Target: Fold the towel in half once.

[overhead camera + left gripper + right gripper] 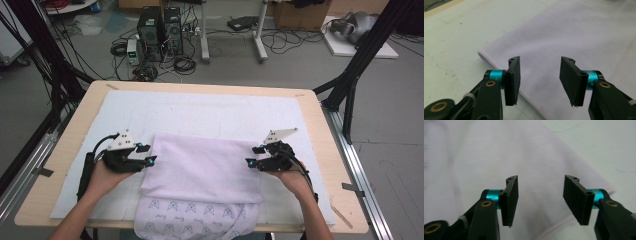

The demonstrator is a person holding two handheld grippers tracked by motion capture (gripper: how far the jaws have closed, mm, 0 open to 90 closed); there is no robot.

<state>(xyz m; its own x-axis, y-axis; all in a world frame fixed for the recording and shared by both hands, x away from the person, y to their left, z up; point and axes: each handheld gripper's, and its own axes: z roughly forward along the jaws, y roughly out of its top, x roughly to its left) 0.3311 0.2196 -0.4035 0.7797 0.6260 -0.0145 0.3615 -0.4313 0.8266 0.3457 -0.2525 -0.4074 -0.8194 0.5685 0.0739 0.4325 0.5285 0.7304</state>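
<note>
A pale lilac cloth [200, 170] lies folded on the white mat, its printed lower part [195, 222] hanging over the table's near edge. My left gripper [145, 154] is open at the cloth's left edge, its jaws spread above the cloth's folded edge [499, 66] with nothing between them. My right gripper [254, 156] is open at the cloth's right edge, hovering over the cloth [499, 157] near its hem. In the left gripper view the left gripper [540, 80] stands wide apart; in the right gripper view the right gripper [540, 200] does too.
A white mat [200, 112] covers the wooden table [70, 145]. Beyond the table's far edge stand computer towers [160, 32] and cables on the floor. Black frame posts [350, 90] rise at both sides. Bare mat lies behind the cloth.
</note>
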